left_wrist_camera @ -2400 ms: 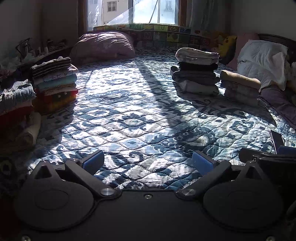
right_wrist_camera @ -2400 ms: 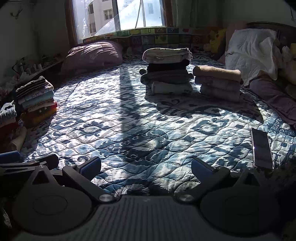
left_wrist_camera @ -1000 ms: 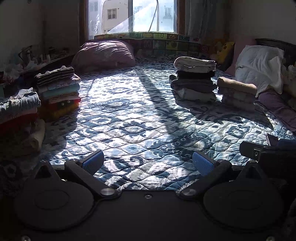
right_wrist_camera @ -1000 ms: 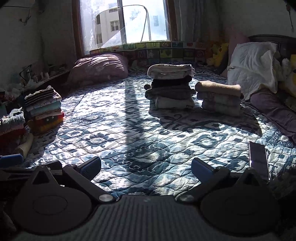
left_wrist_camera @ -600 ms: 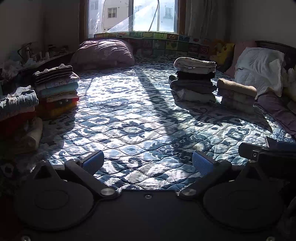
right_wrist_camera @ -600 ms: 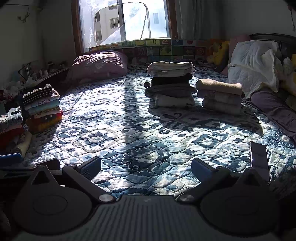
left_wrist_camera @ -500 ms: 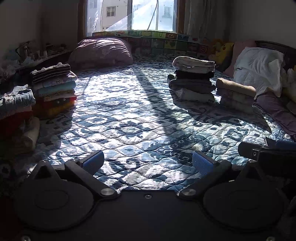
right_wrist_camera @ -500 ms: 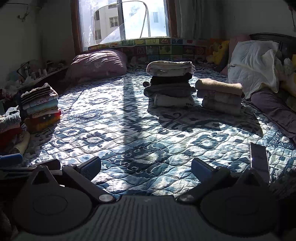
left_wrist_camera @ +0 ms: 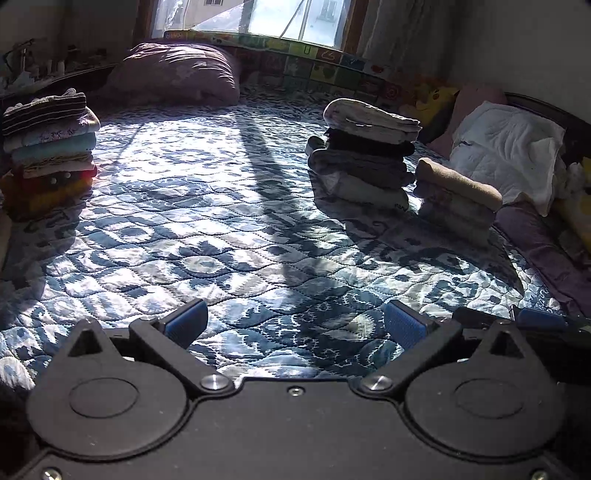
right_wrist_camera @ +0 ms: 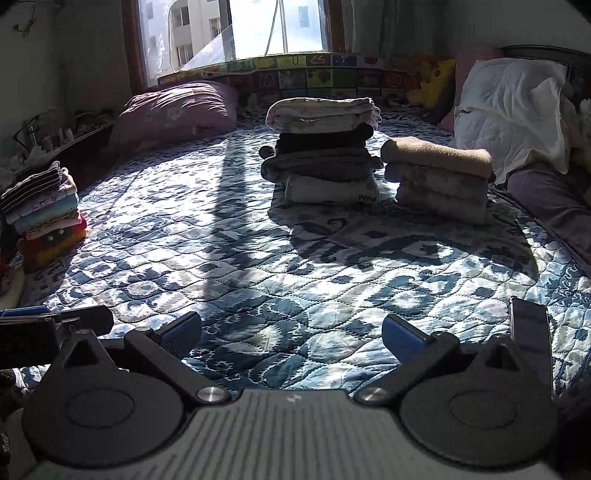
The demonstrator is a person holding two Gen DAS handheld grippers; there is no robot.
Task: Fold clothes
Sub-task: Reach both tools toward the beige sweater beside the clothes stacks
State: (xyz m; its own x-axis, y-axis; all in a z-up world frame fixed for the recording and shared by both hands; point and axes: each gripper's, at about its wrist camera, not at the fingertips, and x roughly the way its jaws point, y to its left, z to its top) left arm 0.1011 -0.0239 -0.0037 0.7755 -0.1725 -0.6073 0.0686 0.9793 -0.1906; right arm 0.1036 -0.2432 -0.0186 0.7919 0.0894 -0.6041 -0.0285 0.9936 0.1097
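A blue quilt (right_wrist_camera: 295,258) covers the bed. Folded clothes sit in stacks: a colourful one (left_wrist_camera: 48,147) left, a grey one (right_wrist_camera: 321,147) and a beige one (right_wrist_camera: 439,177) far right. Both grippers, left (left_wrist_camera: 293,325) and right (right_wrist_camera: 291,332), gape wide, empty, beside a phone (right_wrist_camera: 528,332).

**Around the quilt**

A blue patterned quilt (right_wrist_camera: 295,266) covers the bed. At its far edge, under the window (right_wrist_camera: 236,29), lies a purple cushion (right_wrist_camera: 177,110). A white pillow (right_wrist_camera: 513,110) sits at the quilt's right side. A dark phone (right_wrist_camera: 528,328) lies flat on the quilt's near right corner.
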